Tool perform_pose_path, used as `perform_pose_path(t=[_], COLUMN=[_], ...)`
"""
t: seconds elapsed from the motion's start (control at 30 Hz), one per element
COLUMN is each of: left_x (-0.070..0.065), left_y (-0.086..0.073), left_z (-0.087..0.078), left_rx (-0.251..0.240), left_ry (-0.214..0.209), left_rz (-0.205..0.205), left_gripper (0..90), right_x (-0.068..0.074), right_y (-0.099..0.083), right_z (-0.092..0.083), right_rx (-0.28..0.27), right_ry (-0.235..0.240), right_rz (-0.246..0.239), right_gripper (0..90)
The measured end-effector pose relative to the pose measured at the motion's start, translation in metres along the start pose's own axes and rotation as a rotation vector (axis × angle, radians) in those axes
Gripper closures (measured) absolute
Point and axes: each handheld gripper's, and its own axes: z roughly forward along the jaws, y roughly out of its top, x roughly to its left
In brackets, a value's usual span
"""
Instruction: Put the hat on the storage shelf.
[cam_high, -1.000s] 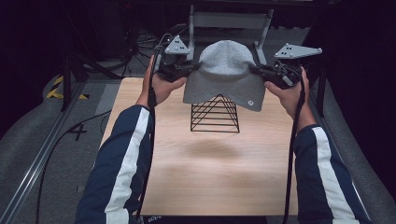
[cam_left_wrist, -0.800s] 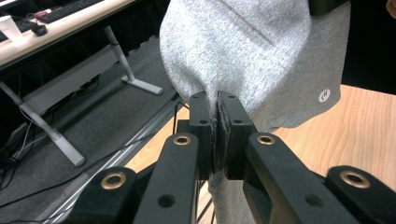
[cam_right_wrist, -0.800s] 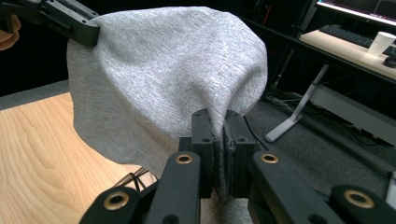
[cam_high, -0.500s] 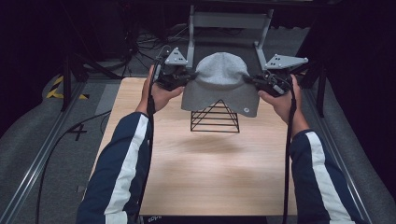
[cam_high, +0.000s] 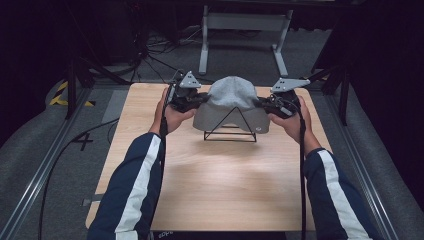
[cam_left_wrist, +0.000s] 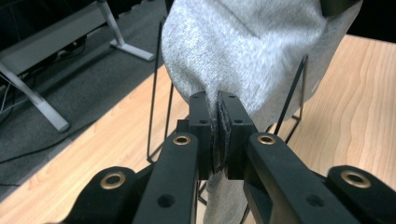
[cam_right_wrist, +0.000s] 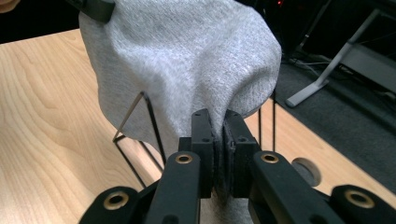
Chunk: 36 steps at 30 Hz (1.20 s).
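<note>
Grey knit hat (cam_high: 231, 102) w/ black wire stand (cam_high: 230, 131) betw. black grippers; light wood-grain table (cam_high: 215, 185); navy sleeves, white-striped.

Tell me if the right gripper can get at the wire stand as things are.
Probably not right away. The right gripper is shut on the edge of the grey beanie, which drapes over most of the wire stand. The stand's base bars lie bare just below, but the gripper would have to let go first.

Grey knit beanie (cam_high: 231, 100), crown up, draped over my black wire pyramid stand (cam_high: 230, 131) at table's far middle.
</note>
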Motion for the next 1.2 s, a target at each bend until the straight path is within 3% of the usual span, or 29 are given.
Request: perform_pose_path(t=[0.4,0.47,0.73,0.83,1.2], left_x=[-0.009,-0.011,-0.016,-0.017,-0.017], left_y=[-0.030,-0.034,-0.045,-0.049,-0.064], left_z=[0.025,0.028,0.039,0.043,0.059], left_rx=[0.058,0.061,0.095,0.105,0.127], left_ry=[-0.013,-0.019,-0.023,-0.031,-0.042], left_rz=[-0.009,-0.022,-0.001,-0.012,-0.029], left_gripper=[85.2,85.2,85.2,85.2,85.2], right_x=[0.005,0.005,0.005,0.006,0.002], right_y=[-0.030,-0.034,-0.054,-0.060,-0.079], right_z=[0.023,0.026,0.039,0.044,0.054], right_rx=[0.067,0.072,0.108,0.121,0.122], right_ry=[0.025,0.027,0.035,0.033,0.027], right_rz=[0.029,0.036,0.063,0.074,0.129], right_gripper=[84.8,84.8,84.8,84.8,84.4])
